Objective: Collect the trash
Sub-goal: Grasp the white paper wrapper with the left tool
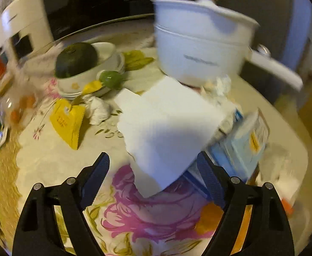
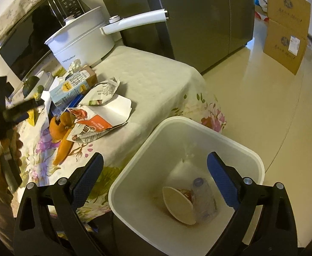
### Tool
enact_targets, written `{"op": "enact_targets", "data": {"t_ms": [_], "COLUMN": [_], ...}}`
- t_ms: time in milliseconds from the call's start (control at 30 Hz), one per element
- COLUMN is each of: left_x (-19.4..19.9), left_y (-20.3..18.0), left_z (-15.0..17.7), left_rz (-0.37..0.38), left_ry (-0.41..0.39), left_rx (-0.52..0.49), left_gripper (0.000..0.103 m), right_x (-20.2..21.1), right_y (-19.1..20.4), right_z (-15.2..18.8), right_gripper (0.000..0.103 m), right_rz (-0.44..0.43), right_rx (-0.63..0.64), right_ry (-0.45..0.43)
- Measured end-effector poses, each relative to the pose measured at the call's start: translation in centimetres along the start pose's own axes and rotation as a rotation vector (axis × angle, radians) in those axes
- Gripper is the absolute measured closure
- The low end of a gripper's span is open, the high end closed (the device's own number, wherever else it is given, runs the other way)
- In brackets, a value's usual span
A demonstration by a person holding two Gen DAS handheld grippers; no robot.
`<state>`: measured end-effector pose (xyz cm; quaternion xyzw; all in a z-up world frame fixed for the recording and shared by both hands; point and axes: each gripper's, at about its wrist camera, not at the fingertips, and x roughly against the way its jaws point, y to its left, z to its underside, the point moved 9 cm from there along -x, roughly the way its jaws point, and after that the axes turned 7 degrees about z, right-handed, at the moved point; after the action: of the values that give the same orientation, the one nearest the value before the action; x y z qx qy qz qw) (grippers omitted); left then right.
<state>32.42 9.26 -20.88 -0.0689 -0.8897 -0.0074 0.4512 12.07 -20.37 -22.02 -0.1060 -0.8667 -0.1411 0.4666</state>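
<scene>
Left gripper (image 1: 153, 166) wide open at lower centre, nothing pinched; white paper sheet (image 1: 166, 128) just above, yellow wrapper (image 1: 68, 121) at left. Right gripper (image 2: 155, 170) also wide, empty, over white bin (image 2: 241, 147) holding 1 paper bowl (image 2: 178, 204).

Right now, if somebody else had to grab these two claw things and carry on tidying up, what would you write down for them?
Left gripper: open, empty, over the table facing a white napkin.
Right gripper: open, empty, above the white bin standing on the floor by the table corner.
Done: a paper bowl and a clear plastic bottle lie in the bin.
Left on the table: torn wrappers, orange peel, a milk carton, a yellow packet, crumpled tissues.
The white pot and stacked bowls look like keepers, though that is a guess.
</scene>
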Motion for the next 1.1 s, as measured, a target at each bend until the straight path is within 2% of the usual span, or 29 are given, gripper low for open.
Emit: {"op": "enact_targets", "data": {"t_ms": [67, 167, 333, 433, 500, 567, 667, 767, 967, 1100], "left_x": [-0.5, -1.0, -2.1, -2.6, -3.0, -3.8, -3.5, -1.7, 3.0, 6.8], "left_y": [-0.6, -1.3, -2.3, -2.2, -1.9, -1.6, -0.5, 0.3, 2.8, 3.7], "left_z": [0.4, 0.8, 1.0, -0.1, -0.9, -1.3, -1.7, -2.2, -2.8, -2.2], "left_rz": [0.0, -0.04, -0.055, -0.116, -0.127, -0.094, -0.078, -0.03, 0.107, 0.225], "left_ry": [0.006, -0.001, -0.007, -0.07, -0.099, -0.094, -0.122, -0.159, -0.22, -0.248], "left_rx": [-0.072, -0.176, -0.239, -0.282, -0.293, -0.295, -0.26, -0.196, -0.007, 0.122], "left_gripper": [0.021, 0.021, 0.021, 0.021, 0.032, 0.073, 0.082, 0.088, 0.098, 0.101], "right_x": [0.2, 0.4, -0.1, -0.2, -0.2, -0.3, -0.6, -0.6, -0.2, 0.0], "right_y": [0.0, 0.2, 0.4, 0.4, 0.5, 0.5, 0.5, 0.7, 1.8, 3.1], "right_z": [0.0, 0.0, 0.1, 0.1, 0.1, 0.2, 0.3, 0.0, -0.8, -2.1], "right_gripper": [0.009, 0.009, 0.009, 0.009, 0.009, 0.009, 0.009, 0.009, 0.009, 0.009], "right_rz": [-0.012, -0.009, -0.001, 0.004, 0.006, 0.009, 0.011, 0.012, 0.01, -0.042], "right_rx": [-0.005, 0.008, 0.017, 0.02, 0.026, 0.031, 0.028, 0.027, 0.054, 0.059], "right_ry": [0.003, -0.008, 0.005, 0.004, 0.003, 0.005, 0.015, 0.0, -0.046, -0.049]}}
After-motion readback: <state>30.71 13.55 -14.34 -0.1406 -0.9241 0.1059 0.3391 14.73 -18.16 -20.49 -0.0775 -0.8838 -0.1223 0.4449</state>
